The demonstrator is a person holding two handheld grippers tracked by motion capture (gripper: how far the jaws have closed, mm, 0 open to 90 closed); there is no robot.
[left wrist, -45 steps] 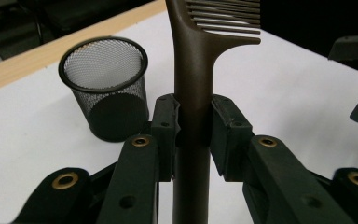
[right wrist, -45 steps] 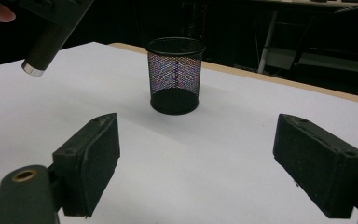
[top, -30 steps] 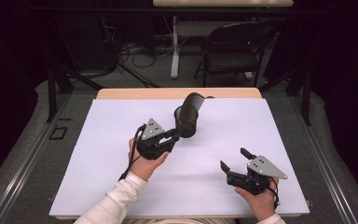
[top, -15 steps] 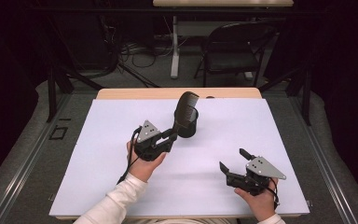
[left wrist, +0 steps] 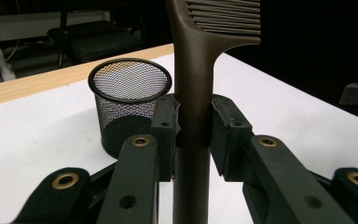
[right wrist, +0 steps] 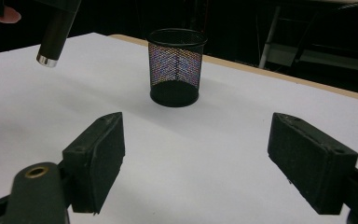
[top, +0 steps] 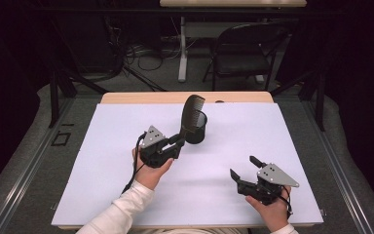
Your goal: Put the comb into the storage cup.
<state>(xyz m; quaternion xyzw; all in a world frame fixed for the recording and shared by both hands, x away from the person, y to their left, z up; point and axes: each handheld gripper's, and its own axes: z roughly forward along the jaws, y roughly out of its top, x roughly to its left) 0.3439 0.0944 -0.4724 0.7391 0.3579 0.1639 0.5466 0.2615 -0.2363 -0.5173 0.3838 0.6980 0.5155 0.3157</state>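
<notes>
Our left gripper [top: 175,142]: raised off the table on a white-sleeved forearm, jaws clamped, pads [left wrist: 165,126] pressing inward. Our right gripper [top: 243,170]: held low near the table's front edge, jaws spread wide though just narrowing slightly, nothing between them.

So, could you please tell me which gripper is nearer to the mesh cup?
Left. The left gripper, clamping the comb, is beside the mesh cup; the right gripper rests open, farther off.
</notes>
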